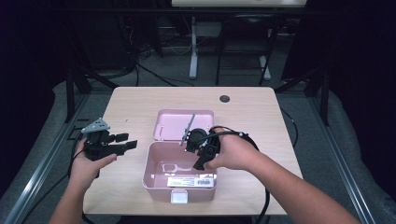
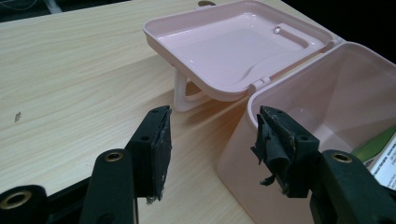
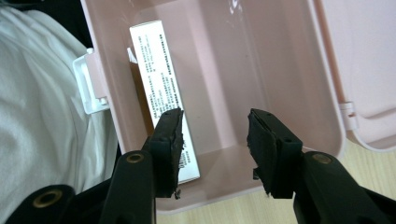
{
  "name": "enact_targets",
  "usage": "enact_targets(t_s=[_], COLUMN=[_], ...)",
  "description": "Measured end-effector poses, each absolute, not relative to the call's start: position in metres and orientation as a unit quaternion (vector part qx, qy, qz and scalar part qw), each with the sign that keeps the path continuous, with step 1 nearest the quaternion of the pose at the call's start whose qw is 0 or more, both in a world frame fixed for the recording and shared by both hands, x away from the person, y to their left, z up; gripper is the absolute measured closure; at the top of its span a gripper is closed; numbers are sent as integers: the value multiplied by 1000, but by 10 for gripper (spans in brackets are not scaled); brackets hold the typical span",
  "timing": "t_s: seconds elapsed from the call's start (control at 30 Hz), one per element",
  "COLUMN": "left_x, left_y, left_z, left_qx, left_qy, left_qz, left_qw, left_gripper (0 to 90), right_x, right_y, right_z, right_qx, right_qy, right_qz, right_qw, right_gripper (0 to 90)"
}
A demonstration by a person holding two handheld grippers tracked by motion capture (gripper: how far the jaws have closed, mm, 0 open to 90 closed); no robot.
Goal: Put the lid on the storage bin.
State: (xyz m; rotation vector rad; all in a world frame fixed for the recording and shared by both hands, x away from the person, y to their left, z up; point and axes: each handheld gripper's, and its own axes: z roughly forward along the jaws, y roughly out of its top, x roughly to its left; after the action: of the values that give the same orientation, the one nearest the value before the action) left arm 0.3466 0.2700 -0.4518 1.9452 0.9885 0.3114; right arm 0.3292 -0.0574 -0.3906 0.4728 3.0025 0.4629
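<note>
Now we reach into the open pink box.

Our right gripper (image 3: 212,140) hangs released, jaws spread, just above the pink box (image 3: 224,65); the white carton (image 3: 161,88) lies beneath its left jaw along the near wall. We should lower squarely and straddle the carton's narrow edge before squeezing. Its printed text is too small to read. Our left gripper (image 2: 212,142) waits unclenched beside the box.

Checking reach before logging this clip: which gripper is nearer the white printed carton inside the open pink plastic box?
Right. The right gripper hovers over the box, above the carton; the left gripper is outside, left of it.
</note>
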Motion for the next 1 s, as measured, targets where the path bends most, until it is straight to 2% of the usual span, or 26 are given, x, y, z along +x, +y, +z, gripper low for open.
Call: enact_targets(t_s=[1.0], left_x=[345], left_y=[258], left_z=[-454], left_qx=[795], left_qy=[383], left_qz=[109], left_qw=[457], left_gripper=[455], right_x=[338], right_y=[-100], right_z=[-396], right_qx=[232], right_qy=[939], right_qz=[240], right_qw=[79], right_gripper=[511])
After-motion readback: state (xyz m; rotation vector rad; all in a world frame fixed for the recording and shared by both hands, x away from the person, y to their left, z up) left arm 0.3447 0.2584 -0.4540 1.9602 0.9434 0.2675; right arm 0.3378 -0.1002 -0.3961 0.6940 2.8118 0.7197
